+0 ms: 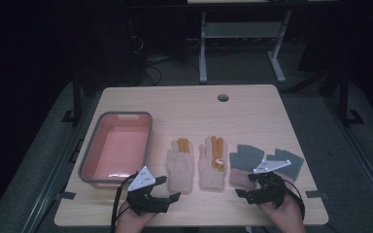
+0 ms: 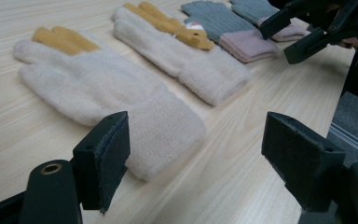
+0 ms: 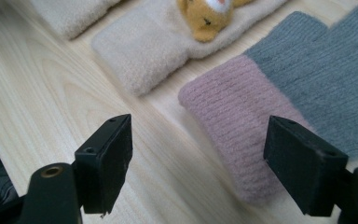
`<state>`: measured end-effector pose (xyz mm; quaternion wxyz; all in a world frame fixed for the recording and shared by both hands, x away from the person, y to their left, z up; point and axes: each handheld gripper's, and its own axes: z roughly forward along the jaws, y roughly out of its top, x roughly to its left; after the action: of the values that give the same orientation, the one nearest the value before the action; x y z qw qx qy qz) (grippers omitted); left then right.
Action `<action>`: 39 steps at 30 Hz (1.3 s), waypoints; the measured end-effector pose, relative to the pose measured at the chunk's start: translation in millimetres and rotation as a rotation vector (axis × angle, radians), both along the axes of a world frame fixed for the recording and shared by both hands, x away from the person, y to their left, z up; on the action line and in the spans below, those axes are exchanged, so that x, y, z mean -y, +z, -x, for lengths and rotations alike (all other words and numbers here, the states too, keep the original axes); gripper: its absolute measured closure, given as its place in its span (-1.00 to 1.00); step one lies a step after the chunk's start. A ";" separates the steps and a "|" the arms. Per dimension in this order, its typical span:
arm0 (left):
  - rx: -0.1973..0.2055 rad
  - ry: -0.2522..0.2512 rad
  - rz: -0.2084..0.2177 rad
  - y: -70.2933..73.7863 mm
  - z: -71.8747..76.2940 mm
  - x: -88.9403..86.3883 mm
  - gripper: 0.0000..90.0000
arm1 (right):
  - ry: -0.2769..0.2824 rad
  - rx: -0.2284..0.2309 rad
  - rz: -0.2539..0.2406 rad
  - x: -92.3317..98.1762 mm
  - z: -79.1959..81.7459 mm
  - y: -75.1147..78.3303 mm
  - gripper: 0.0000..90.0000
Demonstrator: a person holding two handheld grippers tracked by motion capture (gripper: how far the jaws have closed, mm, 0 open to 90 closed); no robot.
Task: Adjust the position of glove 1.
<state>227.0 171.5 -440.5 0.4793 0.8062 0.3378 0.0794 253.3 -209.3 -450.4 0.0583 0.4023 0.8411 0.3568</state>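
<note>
A pink tub w/ grey rim is seen at the far left of the surface, nothing visible inside it. Just below its near right corner the left gripper is held over the front edge of the surface, the person's hand behind it, fingers spread wide w/ nothing between them. In the left gripper view the cuff of a cream glove is framed between the two black pads, close ahead but not touched.

Next to the right, the cream glove w/ mustard fingertips is laid flat, cuff toward the person, fingertips pointing away. Beside it, apart by a narrow strip of wood, a 2nd cream glove is laid the same way; an orange bear figure is carried on its back, seen also in the right gripper view.

Further right, two grey knit gloves w/ pink cuffs are laid side by side: the nearer one just beside the bear glove, the other at the right, partly hidden by the gripper's grey plate. The right gripper is held over the pink cuffs, fingers spread wide, nothing pinched. In the right gripper view the pink cuff of the nearer grey glove is seen between the pads and below them; contact can't be told.

A round hole is cut in the surface near the far edge.
</note>
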 end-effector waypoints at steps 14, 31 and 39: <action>0.008 0.003 0.009 1.3 4.7 -2.5 -0.48 | -0.004 -0.036 -0.023 -11.0 -5.6 1.8 -0.55; 0.005 0.019 0.011 -0.3 2.7 -4.6 -0.48 | 0.061 -0.064 0.016 -57.6 -48.7 23.1 -0.49; 0.006 0.022 0.015 0.8 1.8 -6.0 -0.49 | 0.044 -0.080 0.062 -75.5 -71.6 30.2 -0.29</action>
<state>225.2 177.6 -439.7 0.4856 0.7984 0.3458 0.0846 324.9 -133.9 -420.1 0.0291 0.3958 0.8619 0.3155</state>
